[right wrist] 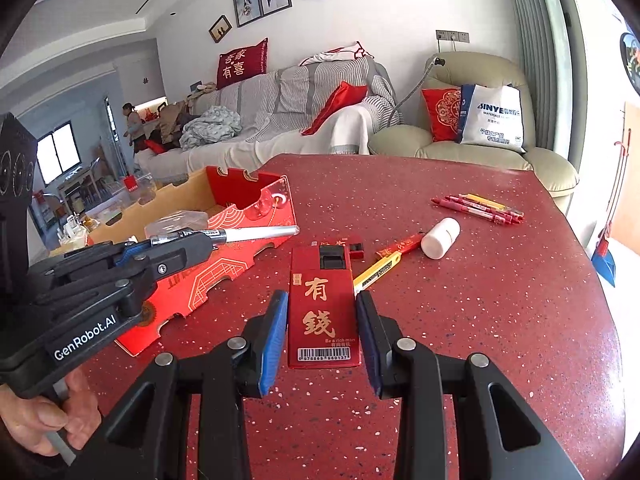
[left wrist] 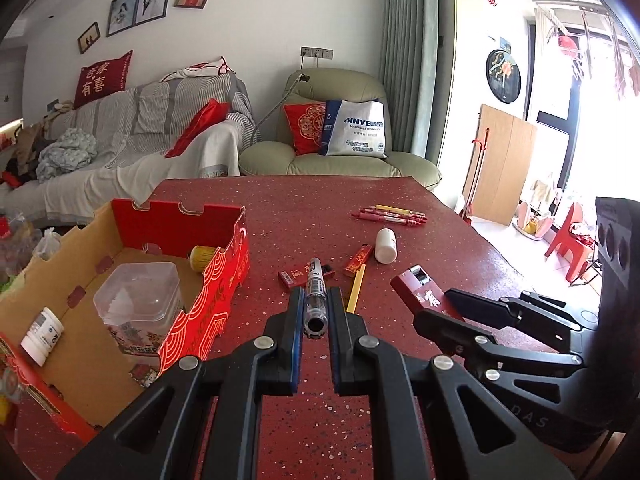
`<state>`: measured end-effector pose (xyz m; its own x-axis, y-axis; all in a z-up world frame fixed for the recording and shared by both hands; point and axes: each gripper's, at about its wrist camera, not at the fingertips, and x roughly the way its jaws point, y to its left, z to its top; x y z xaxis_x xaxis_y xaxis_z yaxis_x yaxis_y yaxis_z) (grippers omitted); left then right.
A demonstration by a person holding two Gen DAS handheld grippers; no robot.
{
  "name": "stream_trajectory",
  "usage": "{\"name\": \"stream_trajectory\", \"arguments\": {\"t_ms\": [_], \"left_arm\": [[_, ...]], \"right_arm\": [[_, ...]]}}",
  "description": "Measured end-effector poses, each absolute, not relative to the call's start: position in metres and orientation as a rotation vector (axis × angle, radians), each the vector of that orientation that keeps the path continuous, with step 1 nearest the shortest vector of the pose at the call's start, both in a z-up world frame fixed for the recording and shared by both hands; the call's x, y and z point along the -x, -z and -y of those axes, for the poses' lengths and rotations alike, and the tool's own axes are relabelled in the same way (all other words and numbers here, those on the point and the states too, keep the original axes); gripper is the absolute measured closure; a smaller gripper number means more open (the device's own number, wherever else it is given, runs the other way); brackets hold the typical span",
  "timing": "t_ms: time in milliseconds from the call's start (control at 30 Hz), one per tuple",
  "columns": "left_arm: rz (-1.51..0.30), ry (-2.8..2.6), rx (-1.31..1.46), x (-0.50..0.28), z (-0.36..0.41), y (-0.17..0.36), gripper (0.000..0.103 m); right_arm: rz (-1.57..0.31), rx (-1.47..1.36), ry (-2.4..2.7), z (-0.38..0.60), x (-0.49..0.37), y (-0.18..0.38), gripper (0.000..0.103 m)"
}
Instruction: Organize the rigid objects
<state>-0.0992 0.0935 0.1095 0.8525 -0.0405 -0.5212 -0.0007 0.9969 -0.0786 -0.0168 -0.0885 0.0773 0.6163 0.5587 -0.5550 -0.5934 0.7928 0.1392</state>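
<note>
My left gripper (left wrist: 316, 298) is shut on a clear-barrelled marker pen (left wrist: 315, 280) that sticks forward past the fingertips, above the red table. The right wrist view shows that pen (right wrist: 256, 234) pointing right from the left gripper (right wrist: 202, 245), beside the box wall. My right gripper (right wrist: 322, 300) is shut on a flat red box with gold characters (right wrist: 322, 308), its blue pads against the two long sides. In the left wrist view the red box (left wrist: 416, 294) hangs in the right gripper (left wrist: 448, 308), off the table.
An open cardboard box with red sides (left wrist: 224, 280) stands left, holding a clear plastic tub (left wrist: 138, 300), a white bottle (left wrist: 42, 334) and a yellow item (left wrist: 202, 258). On the table lie red pens (left wrist: 388, 214), a white bottle (left wrist: 385, 245), a yellow utility knife (left wrist: 356, 288) and small red boxes (left wrist: 294, 276).
</note>
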Motion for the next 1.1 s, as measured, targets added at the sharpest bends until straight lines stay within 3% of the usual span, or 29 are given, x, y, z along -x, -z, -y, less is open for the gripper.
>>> {"name": "stream_trajectory", "arguments": {"t_ms": [767, 1100], "left_arm": [[-0.523, -0.229, 0.164, 0.142, -0.219, -0.139, 0.092], [-0.574, -0.308, 0.217, 0.135, -0.274, -0.124, 0.092]], "right_arm": [[-0.583, 0.097, -0.854, -0.029, 0.035, -0.119, 0.067], [-0.613, 0.162, -0.916, -0.092, 0.031, -0.119, 0.067]]}}
